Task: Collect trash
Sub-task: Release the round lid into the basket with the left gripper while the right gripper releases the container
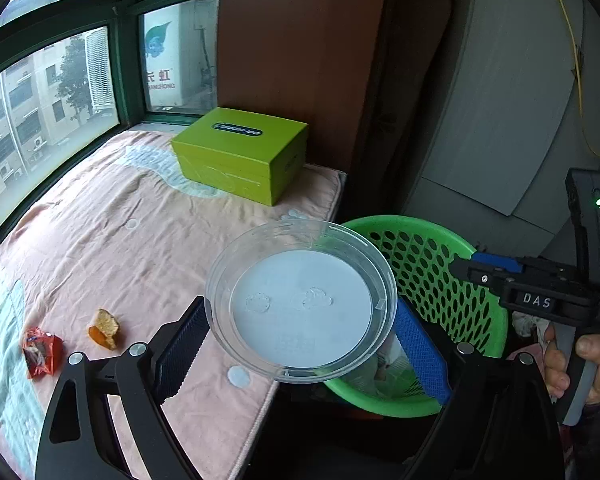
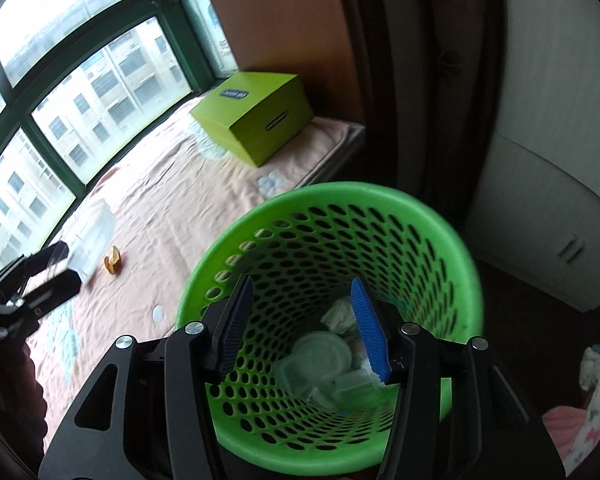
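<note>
My left gripper [image 1: 300,344] is shut on a clear round plastic container [image 1: 300,300] and holds it in the air at the mat's edge, beside the green perforated trash basket [image 1: 432,264]. The container shows blurred at the left of the right wrist view [image 2: 92,236]. My right gripper [image 2: 302,320] is open and empty over the mouth of the basket [image 2: 340,208], which holds clear lids and crumpled paper [image 2: 320,364]. On the pink mat [image 1: 112,232] lie an orange peel piece [image 1: 105,328] and a red wrapper [image 1: 40,352].
A lime green box [image 1: 240,152] stands at the far end of the mat against a brown cabinet [image 1: 300,40]. Windows [image 1: 44,92] run along the left. A grey cabinet [image 1: 500,100] is to the right. Floral cloth [image 2: 596,392] lies on the floor.
</note>
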The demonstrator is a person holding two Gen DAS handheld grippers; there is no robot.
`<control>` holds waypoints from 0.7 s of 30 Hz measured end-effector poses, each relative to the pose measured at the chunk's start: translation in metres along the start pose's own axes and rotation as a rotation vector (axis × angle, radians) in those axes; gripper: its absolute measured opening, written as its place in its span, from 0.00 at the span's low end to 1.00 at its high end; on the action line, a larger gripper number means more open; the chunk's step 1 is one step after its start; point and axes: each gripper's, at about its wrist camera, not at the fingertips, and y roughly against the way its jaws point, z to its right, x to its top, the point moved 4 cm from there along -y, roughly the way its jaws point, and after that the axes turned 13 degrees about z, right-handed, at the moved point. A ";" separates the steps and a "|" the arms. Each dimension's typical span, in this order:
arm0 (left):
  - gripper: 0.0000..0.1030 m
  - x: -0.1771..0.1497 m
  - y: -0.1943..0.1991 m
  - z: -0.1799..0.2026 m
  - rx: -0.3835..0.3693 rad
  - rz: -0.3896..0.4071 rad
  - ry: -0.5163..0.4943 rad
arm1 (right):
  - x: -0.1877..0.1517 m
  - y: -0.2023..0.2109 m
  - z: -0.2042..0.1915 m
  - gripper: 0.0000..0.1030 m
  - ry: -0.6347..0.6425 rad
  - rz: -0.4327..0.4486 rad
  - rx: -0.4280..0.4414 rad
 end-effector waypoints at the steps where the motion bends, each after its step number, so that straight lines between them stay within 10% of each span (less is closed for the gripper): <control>1: 0.85 -0.001 -0.002 0.003 -0.005 -0.006 -0.003 | 0.001 0.002 0.001 0.56 -0.002 0.008 -0.006; 21: 0.86 -0.022 -0.043 0.080 -0.132 -0.111 -0.068 | 0.017 0.034 0.028 0.71 -0.051 0.121 -0.032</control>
